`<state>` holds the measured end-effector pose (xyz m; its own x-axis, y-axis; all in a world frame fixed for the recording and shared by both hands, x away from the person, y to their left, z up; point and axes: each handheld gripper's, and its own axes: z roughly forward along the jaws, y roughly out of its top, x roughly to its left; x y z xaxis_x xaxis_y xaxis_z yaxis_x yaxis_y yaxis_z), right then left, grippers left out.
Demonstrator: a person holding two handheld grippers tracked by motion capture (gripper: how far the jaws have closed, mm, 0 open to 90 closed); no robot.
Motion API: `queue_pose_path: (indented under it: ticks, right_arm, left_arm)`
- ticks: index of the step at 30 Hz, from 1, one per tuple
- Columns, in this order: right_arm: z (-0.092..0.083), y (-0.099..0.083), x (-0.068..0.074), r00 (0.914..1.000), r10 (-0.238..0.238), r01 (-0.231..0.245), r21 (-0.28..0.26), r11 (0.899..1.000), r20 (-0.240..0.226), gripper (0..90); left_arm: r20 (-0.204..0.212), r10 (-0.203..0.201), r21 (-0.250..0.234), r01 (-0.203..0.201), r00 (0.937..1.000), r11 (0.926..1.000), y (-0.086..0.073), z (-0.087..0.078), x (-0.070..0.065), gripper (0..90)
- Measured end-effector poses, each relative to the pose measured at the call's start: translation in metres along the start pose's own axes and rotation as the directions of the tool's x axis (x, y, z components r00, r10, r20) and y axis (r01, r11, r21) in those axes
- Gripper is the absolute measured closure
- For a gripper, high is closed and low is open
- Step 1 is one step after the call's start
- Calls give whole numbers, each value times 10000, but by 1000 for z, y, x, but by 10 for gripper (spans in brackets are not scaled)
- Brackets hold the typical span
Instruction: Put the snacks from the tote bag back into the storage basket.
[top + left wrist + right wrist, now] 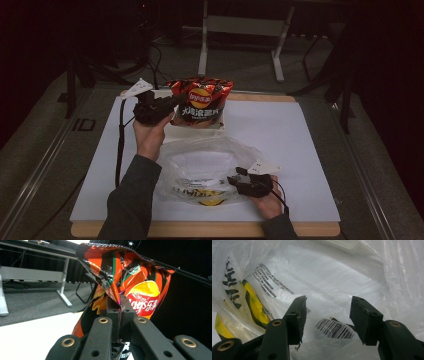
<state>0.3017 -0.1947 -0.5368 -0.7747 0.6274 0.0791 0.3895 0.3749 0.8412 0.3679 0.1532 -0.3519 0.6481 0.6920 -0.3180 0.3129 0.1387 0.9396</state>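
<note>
A red and black Lay's chip bag (202, 102) (140, 290) is held upright at the back of the table. My left gripper (175, 101) (119, 308) is shut on it, pinching a crumpled fold of its left side. A clear plastic shopping bag (210, 170) (324, 272) with yellow and black print lies at the table's front centre. My right gripper (235, 179) (328, 315) stands open at the bag's right edge, its jaws well apart over the film and a barcode label. The pads do not press on the plastic.
A white box (195, 131) sits just under and in front of the chip bag. The white table top (280, 130) ends in a wooden front edge (205, 229). A metal frame on legs (240, 30) stands on the floor behind the table.
</note>
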Motion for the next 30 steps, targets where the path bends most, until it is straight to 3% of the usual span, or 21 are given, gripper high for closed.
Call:
queue_pose_path:
  ticks: [24, 30]
  right_arm:
    - [0, 0, 0, 10000, -22, 22, -26, 10000, -18, 465]
    - [0, 0, 0, 10000, -20, 20, -38, 10000, -15, 465]
  left_arm:
    - [-246, -320, 26, 321, 9992, 9995, -6, 17, 17, 895]
    - [-254, -675, -53, 673, 9974, 9977, -9, 26, 26, 895]
